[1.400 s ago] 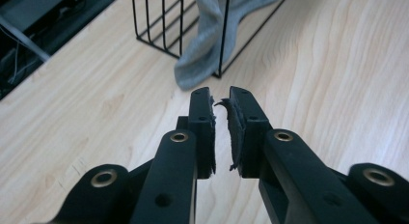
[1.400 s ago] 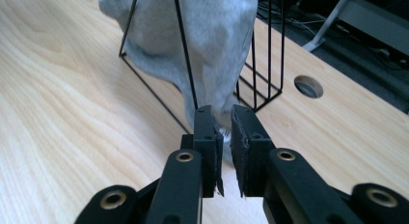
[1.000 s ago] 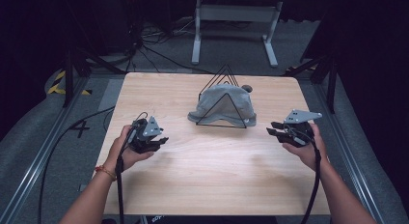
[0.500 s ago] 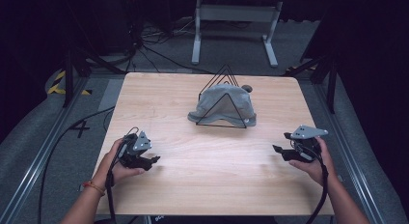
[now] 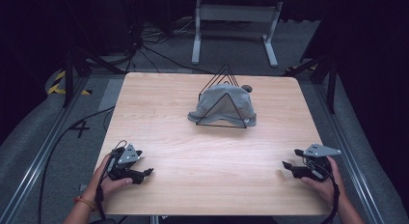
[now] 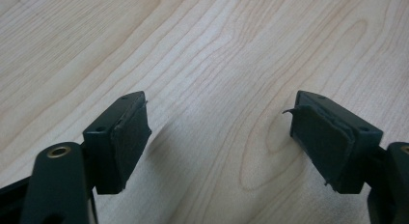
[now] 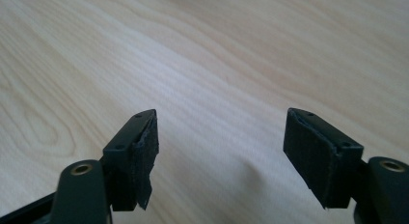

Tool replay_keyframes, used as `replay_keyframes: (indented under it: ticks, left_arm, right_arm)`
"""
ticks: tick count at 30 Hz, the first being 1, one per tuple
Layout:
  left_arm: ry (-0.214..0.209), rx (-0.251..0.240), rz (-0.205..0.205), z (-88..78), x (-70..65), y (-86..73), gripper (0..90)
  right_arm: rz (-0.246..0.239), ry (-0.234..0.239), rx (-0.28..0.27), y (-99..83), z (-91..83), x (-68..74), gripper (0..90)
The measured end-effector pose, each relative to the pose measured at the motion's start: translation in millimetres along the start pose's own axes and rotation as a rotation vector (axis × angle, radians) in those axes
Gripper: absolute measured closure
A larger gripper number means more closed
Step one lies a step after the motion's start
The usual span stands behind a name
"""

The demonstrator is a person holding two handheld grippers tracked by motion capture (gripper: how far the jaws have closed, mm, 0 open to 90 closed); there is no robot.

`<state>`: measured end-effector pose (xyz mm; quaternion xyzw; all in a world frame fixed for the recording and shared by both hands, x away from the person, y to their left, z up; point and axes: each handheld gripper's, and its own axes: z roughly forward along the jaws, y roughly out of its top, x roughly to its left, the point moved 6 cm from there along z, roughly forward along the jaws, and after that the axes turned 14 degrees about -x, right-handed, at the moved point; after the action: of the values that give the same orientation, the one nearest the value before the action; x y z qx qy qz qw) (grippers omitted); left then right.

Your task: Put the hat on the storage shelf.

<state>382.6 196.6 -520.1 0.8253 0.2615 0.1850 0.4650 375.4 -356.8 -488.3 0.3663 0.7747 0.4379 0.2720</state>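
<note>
My left gripper (image 5: 143, 173) and right gripper (image 5: 288, 166) have just been opening, jaws wide and empty. The grey cap (image 5: 225, 104) drapes over the wire stand (image 5: 222, 84), well beyond both: soft, light; I'd pinch its brim.

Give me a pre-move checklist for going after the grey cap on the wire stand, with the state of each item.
1. Left hand-held gripper empty and open: ok. Its jaws have just been opening, with bare wood between them in the left gripper view.
2. Right hand-held gripper empty and open: ok. Its jaws have just been opening too, with nothing between them.
3. Grey cap seated on the black wire stand: ok, draped over it at the far middle of the table.
4. Path from both hand-held grippers to the cap clear: ok, bare wood between them.
5. Stand steady enough to take a pull: cannot tell.
</note>
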Motion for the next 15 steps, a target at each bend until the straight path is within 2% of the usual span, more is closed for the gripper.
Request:
replay_keyframes:
  ticks: [2,5,7,8,10,15]
  left_arm:
    - [-0.011,-0.017,-0.048,-0.8,-1.0,-3.2,21.4]
    - [-0.006,-0.007,-0.077,-2.2,-1.0,-4.5,20.4]
    - [-0.002,-0.004,-0.083,-2.2,-0.2,-4.9,19.9]
    - [0.002,-0.001,-0.084,-2.2,0.1,-5.1,18.5]
    - [0.009,0.001,-0.095,-2.1,-0.3,-5.5,17.1]
    - [0.017,0.004,-0.091,-2.1,0.9,-5.5,15.3]
  right_arm:
    - [0.009,0.005,0.006,-6.9,-2.8,-1.3,27.8]
    - [0.042,0.002,0.002,-17.1,-8.2,-3.2,26.0]
    - [0.056,-0.004,0.005,-25.0,-10.5,-4.3,24.3]
    - [0.081,0.002,-0.004,-28.5,-12.3,-4.6,22.4]
    - [0.083,0.000,-0.005,-29.9,-15.0,-4.4,22.5]
    - [0.086,-0.008,0.001,-30.6,-15.6,-5.1,20.7]
